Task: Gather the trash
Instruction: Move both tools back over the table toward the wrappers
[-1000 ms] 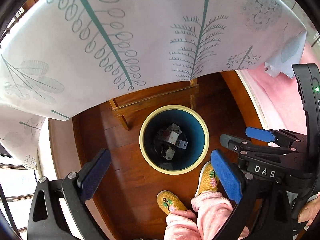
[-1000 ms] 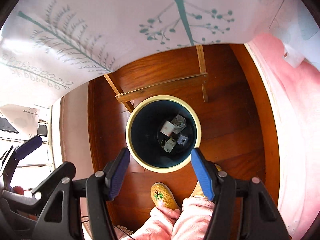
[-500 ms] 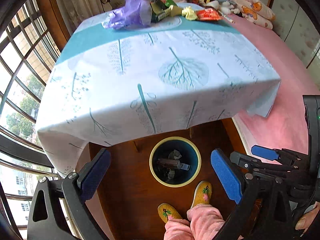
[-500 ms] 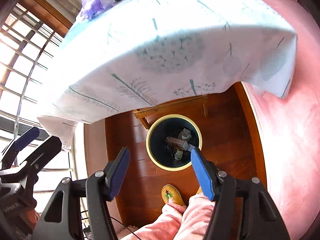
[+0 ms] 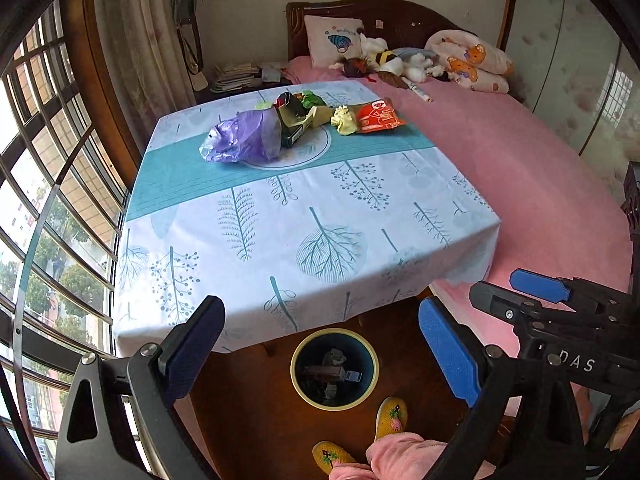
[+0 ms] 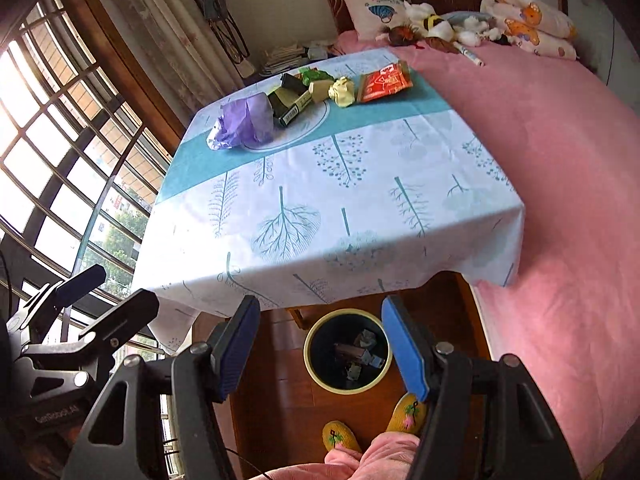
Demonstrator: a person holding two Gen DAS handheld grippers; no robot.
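Trash lies at the far side of a table under a leaf-print cloth [image 5: 304, 216]: a crumpled purple bag [image 5: 244, 138], a dark green box [image 5: 294, 120], a yellow paper wad [image 5: 345, 120] and a red packet [image 5: 378, 116]. The same heap shows in the right wrist view: purple bag [image 6: 244, 122], red packet [image 6: 384, 82]. A yellow-rimmed bin [image 5: 335, 368] [image 6: 347, 354] with scraps inside stands on the floor by the table's near edge. My left gripper [image 5: 320, 346] and right gripper [image 6: 320, 346] both hang open and empty, high above the bin.
A bed with a pink sheet [image 5: 520, 152] runs along the table's right side, with pillows and soft toys at its head. A barred window [image 5: 44, 200] fills the left. A person's yellow slippers [image 5: 390, 418] and pink trouser legs stand beside the bin.
Both grippers have risen from just above the bin and tilted up. The tabletop with its trash, the bed and the window have come into view. The jaws have stayed open.
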